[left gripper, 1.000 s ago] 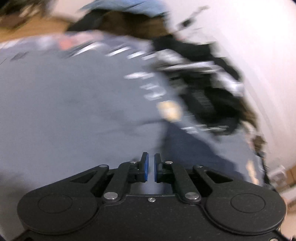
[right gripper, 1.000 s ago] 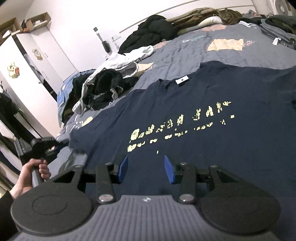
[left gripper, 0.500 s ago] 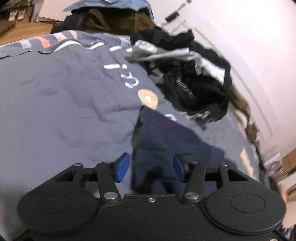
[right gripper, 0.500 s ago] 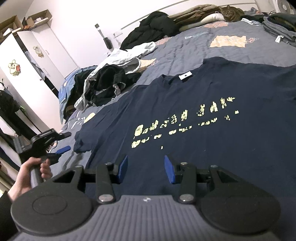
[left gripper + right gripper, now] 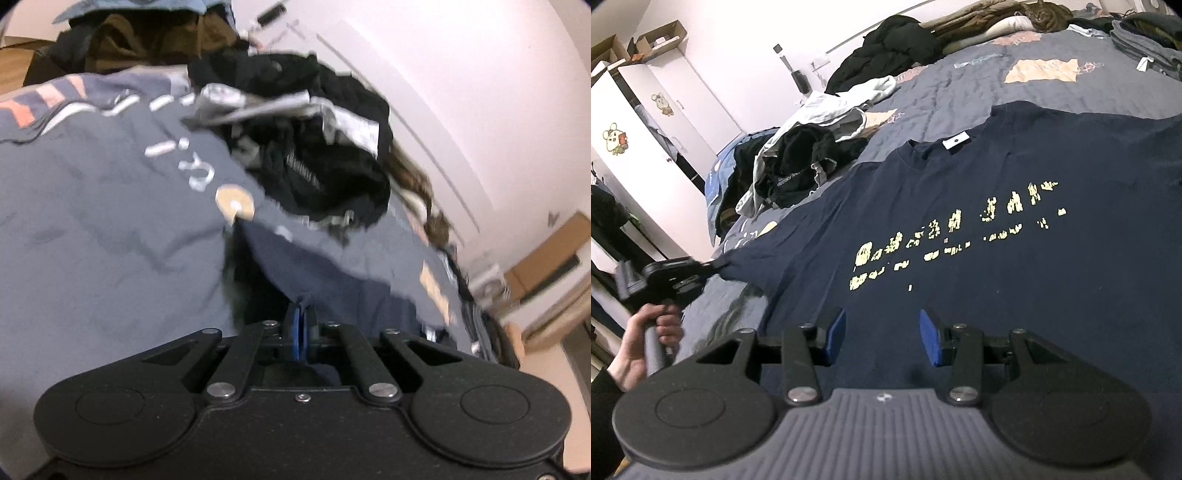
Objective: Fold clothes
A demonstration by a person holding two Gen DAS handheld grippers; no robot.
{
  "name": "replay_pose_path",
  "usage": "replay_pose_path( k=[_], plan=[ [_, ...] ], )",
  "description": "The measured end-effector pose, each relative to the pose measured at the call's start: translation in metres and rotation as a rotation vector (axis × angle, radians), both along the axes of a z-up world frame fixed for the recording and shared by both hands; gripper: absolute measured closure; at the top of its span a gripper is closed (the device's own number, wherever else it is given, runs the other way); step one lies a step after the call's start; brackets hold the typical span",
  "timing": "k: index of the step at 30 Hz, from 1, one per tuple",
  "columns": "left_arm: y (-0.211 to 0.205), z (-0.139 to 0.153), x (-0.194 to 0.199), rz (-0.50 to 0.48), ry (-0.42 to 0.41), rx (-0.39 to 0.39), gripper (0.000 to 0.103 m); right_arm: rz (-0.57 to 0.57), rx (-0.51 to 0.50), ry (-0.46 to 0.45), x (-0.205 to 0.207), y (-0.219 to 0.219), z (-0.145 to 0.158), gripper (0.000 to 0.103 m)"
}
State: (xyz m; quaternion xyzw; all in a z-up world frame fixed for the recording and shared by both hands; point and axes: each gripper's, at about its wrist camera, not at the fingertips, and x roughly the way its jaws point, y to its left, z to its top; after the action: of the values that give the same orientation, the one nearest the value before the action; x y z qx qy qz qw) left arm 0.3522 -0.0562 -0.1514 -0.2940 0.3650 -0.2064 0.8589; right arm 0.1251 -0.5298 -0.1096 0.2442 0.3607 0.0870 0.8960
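A navy T-shirt [image 5: 997, 221] with a yellow print lies spread flat on the bed, collar toward the far side. Its left sleeve [image 5: 738, 262] is drawn out to a point and raised a little off the cover. My left gripper [image 5: 709, 271] is shut on that sleeve tip. In the left wrist view the left gripper [image 5: 301, 314] has its blue pads pressed together on a pinch of the navy sleeve [image 5: 314, 273]. My right gripper [image 5: 882, 332] hovers open over the shirt's lower part, with nothing between its fingers.
A heap of black and white clothes [image 5: 798, 173] lies beyond the sleeve, also seen in the left wrist view [image 5: 314, 147]. The grey-blue duvet [image 5: 960, 85] covers the bed. A white wardrobe [image 5: 646, 129] stands at left. Folded clothes [image 5: 1145, 40] and a cat [image 5: 1043, 13] are far back.
The left gripper opened over the sleeve's end, then shut on it and lifted it slightly off the duvet. The right gripper stayed put and open.
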Motion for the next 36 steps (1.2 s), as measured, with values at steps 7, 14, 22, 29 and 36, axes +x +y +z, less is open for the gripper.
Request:
replay_pose_path(
  k=[7, 14, 22, 29, 36],
  plan=[
    [0.008, -0.023, -0.024, 0.051, 0.137, 0.048, 0.098, 0.009, 0.005, 0.002, -0.001, 0.002, 0.002, 0.059],
    [-0.006, -0.029, -0.034, 0.156, 0.173, -0.017, 0.04, 0.011, 0.014, -0.009, -0.002, 0.004, 0.006, 0.058],
    [-0.046, -0.043, -0.021, 0.317, 0.198, -0.042, 0.056, 0.005, 0.026, -0.016, -0.002, 0.004, 0.009, 0.058],
    [-0.063, -0.025, -0.005, 0.363, 0.124, 0.072, 0.091, -0.018, 0.057, -0.011, -0.001, -0.005, 0.008, 0.058],
    [-0.167, 0.043, -0.017, -0.116, -0.228, 0.325, 0.092, -0.033, 0.092, -0.026, -0.003, -0.014, 0.013, 0.058]
  ],
)
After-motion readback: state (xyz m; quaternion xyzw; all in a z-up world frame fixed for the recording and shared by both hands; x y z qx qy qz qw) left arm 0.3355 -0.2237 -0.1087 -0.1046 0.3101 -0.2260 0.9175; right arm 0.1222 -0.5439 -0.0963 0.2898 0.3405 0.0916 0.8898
